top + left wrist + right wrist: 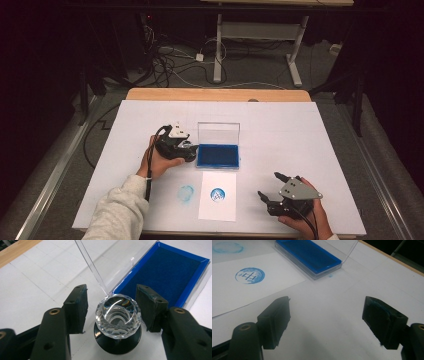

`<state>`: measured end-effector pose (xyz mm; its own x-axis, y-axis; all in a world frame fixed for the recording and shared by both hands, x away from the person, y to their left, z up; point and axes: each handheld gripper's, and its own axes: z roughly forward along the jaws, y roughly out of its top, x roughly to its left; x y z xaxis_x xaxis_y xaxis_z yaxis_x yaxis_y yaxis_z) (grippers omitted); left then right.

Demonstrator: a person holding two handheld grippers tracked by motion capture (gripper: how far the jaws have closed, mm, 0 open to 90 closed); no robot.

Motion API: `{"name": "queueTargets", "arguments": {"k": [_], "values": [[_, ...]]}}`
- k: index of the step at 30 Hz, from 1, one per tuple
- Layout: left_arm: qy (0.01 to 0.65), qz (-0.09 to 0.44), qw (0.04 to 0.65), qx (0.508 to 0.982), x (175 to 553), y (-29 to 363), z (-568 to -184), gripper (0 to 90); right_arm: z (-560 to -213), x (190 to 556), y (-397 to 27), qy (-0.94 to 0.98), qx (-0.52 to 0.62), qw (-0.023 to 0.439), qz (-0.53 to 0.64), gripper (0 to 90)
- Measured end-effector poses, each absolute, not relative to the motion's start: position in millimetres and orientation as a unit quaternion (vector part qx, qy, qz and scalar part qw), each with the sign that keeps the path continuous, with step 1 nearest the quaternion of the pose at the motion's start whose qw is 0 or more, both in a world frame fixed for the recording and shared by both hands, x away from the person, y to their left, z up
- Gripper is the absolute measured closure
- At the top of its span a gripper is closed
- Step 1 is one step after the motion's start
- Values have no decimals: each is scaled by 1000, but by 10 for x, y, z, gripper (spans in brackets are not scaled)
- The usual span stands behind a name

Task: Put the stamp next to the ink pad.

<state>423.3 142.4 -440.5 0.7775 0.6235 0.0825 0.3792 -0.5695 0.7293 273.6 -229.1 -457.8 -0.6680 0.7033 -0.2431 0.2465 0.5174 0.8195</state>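
1. The left gripper (111,312), jaws parted, straddles a faceted crystal-handled stamp (118,315) standing on the white table (300,140) beside the open blue ink pad (218,155).
2. The right gripper (327,322) hovers wide open near the stamped paper sheet (217,210).

Stamp (117,315): clear faceted top, glassy and glossy, on a smooth black shiny base. Ink pad (162,272): matt, felt-like deep blue cloth in a glossy blue plastic tray; lid (218,133) clear, smooth plastic. Claw pads (76,307): dull black rubber, slightly rough edges. Paper sheet (217,207): matt white. Worktop (300,130): matt white covering, pale wood edge.
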Motion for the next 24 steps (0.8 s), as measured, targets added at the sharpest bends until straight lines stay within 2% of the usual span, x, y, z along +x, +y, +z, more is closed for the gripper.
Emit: {"name": "queueTargets", "arguments": {"k": [10,12,15,24], "values": [[295,185,365,863,4209,1429,-4347,325,-4572,2732,-2291,822,286,288,399,226],[304,202,361,858,4197,1422,-4331,255,-4569,2730,-2291,822,286,288,400,226],[305,211,364,854,4177,1428,-4304,220,-4566,2729,-2290,821,287,293,397,226],[300,218,381,847,4137,1417,-4260,175,-4553,2729,-2300,818,289,300,397,226]]}}
